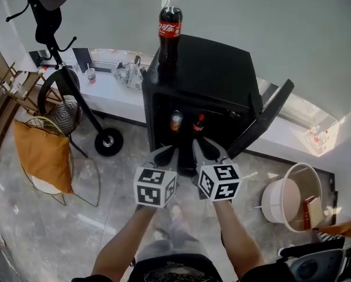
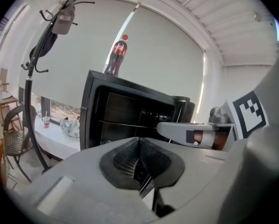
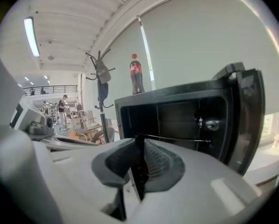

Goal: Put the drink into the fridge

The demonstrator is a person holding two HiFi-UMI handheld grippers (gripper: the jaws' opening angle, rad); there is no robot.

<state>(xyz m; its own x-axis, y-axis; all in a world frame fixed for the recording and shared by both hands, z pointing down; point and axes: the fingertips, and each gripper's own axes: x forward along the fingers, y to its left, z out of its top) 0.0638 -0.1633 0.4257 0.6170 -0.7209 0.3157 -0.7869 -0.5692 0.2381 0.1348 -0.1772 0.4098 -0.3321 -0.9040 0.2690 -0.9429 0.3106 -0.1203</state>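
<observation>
A cola bottle with a red cap stands upright on top of the black mini fridge; it also shows in the left gripper view and the right gripper view. The fridge door hangs open to the right. Inside stand a can and a small red-capped bottle. My left gripper and right gripper are side by side in front of the opening, below the bottle, both pointing into it. Left pads meet, holding nothing. Right pads leave only a thin slit, holding nothing.
A black coat rack and a wire chair with an orange cushion stand at the left. A white bucket sits on the floor at the right. A low white ledge with small items runs behind the fridge.
</observation>
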